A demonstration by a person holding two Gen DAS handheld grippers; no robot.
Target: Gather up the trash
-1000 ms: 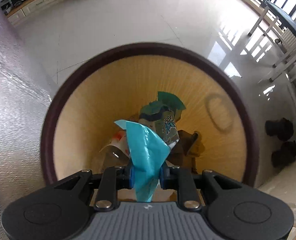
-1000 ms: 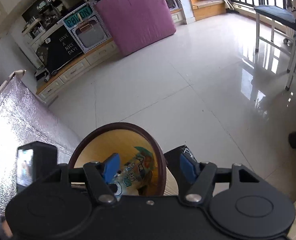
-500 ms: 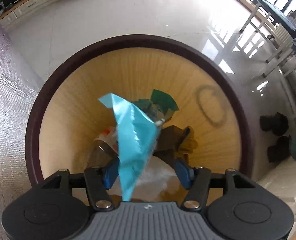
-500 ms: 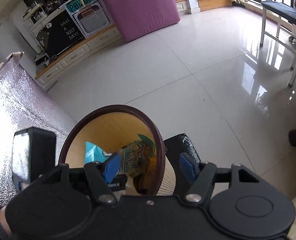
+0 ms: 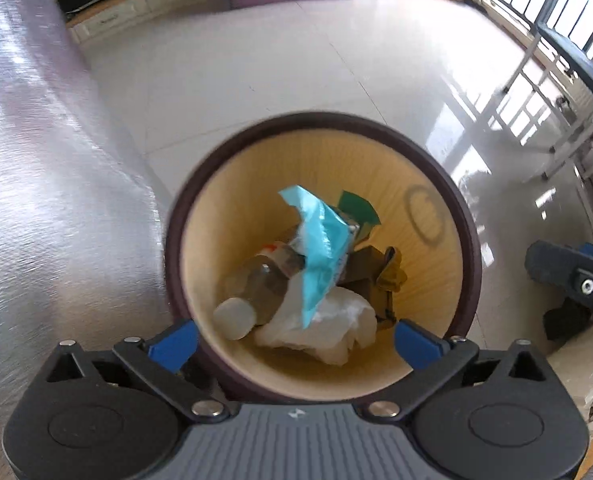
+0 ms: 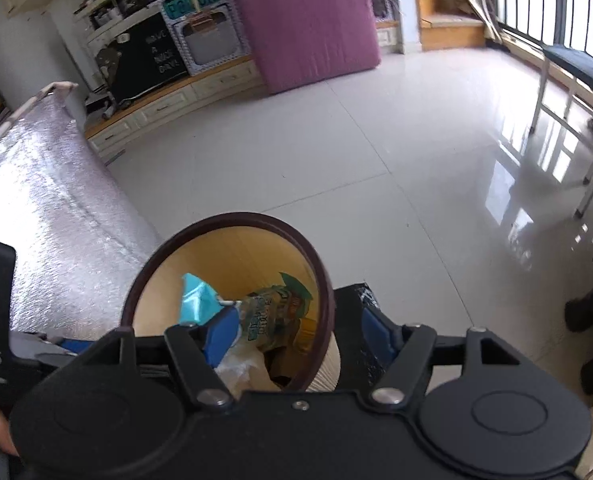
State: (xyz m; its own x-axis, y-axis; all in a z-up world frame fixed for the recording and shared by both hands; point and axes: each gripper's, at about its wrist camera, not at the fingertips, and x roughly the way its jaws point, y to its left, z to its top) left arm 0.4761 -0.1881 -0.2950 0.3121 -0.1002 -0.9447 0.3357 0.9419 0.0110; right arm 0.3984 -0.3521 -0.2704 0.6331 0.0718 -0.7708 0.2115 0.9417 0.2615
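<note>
Left tongs (image 5: 294,344) have just been opening and stand spread, empty, above the bin (image 5: 470,256). The blue wrapper (image 5: 320,248) lies inside on a bottle (image 5: 256,284) and tissue (image 5: 328,332). Right tongs (image 6: 294,334), spread, straddle the bin's rim, empty.

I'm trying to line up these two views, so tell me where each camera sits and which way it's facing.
Left wrist: on the left gripper, looking steeply down into the bin; its wide-open fingers and the right gripper's tip show.
Right wrist: on the right gripper, angled down across the bin rim toward the floor; its open fingers show.
Shared: bin, blue wrapper, floor, purple cushion.
</note>
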